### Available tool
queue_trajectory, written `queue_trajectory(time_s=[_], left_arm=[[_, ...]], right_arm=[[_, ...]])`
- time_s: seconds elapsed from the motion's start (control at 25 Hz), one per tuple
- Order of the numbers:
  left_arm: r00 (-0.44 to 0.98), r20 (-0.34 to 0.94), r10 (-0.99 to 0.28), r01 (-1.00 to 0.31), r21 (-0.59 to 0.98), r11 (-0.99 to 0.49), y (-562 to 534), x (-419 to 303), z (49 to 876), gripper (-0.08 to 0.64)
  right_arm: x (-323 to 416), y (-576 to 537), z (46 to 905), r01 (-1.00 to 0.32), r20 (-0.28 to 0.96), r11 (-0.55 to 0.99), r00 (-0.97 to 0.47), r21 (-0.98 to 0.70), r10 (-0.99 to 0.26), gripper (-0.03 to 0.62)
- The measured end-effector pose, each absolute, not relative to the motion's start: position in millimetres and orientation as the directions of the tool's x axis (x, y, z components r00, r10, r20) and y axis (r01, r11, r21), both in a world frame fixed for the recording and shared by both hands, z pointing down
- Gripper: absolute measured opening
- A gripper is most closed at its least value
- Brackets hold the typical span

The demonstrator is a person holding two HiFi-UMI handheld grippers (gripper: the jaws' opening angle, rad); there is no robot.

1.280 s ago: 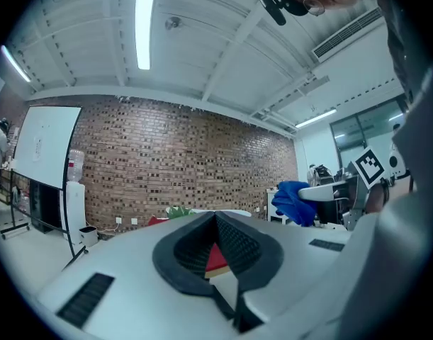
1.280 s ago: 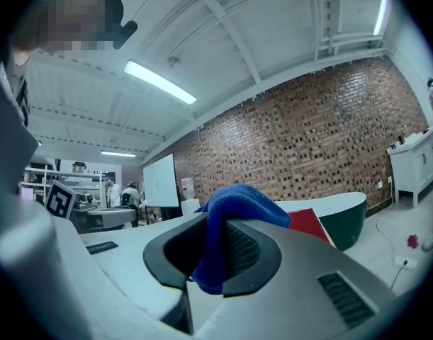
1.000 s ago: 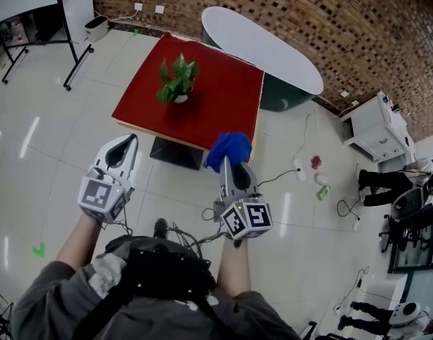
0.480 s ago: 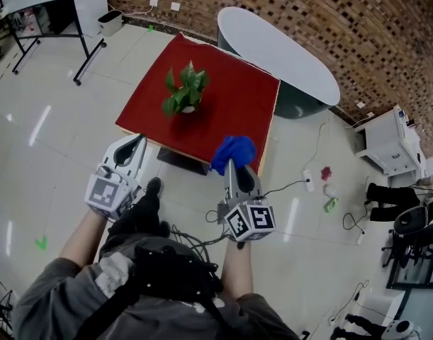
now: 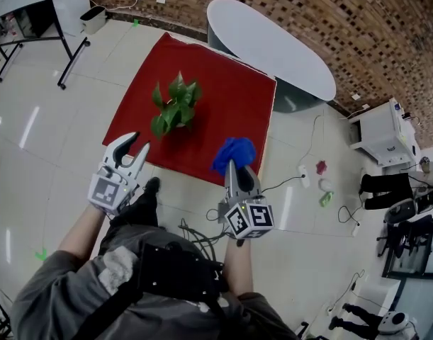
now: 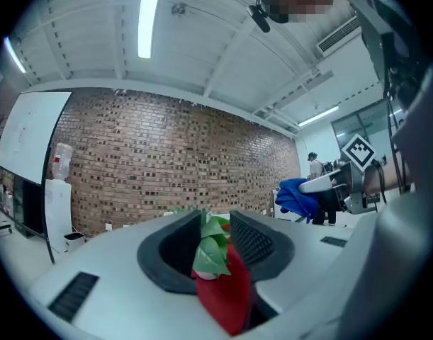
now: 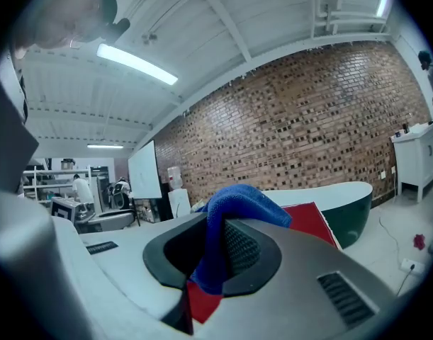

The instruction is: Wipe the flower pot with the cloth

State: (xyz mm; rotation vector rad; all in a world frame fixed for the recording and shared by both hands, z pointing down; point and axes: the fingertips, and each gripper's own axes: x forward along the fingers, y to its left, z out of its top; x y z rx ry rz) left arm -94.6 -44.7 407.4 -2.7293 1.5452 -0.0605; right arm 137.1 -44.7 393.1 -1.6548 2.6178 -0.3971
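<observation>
Glossy pale floor tiles (image 5: 39, 140) lie under both tools, which the person holds side by side at about the same level. Nearest on the left, the left gripper (image 5: 133, 149) points level; its jaws are opening, with a narrow gap between the pads and nothing in it. Beside it, the right gripper (image 5: 236, 164) is clamped on a blue cloth (image 5: 232, 152), which bunches up over and past its tips. Just ahead of both tools begins a red table (image 5: 227, 108), its near edge under the cloth as seen from above. The flower pot (image 5: 175, 110), with its green leafy plant, stands on that table straight ahead of the left gripper and well apart from it, off to the left of the cloth. Farther beyond the tips sits a white oval table (image 5: 273, 44), and behind it runs a brick wall (image 5: 308, 9).
</observation>
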Motion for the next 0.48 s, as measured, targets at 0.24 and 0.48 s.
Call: queue_trajectory(time_s=[0.24,0.48], left_arm=[[0.582,0.108,-0.806,-0.801,-0.098,-0.591,-92,-96,457,0.226],[0.681,0.225,-0.697,-0.699,-0.087,-0.710,-155,-100,512,0.359]], right_arm=[[115,-97,429,-0.880,0.185,0.415,-0.459,-0.231,-0.869,0.061],[88,-166,468,-0.846,0.304,0.454,-0.526,-0.278,-0.794,0.061]])
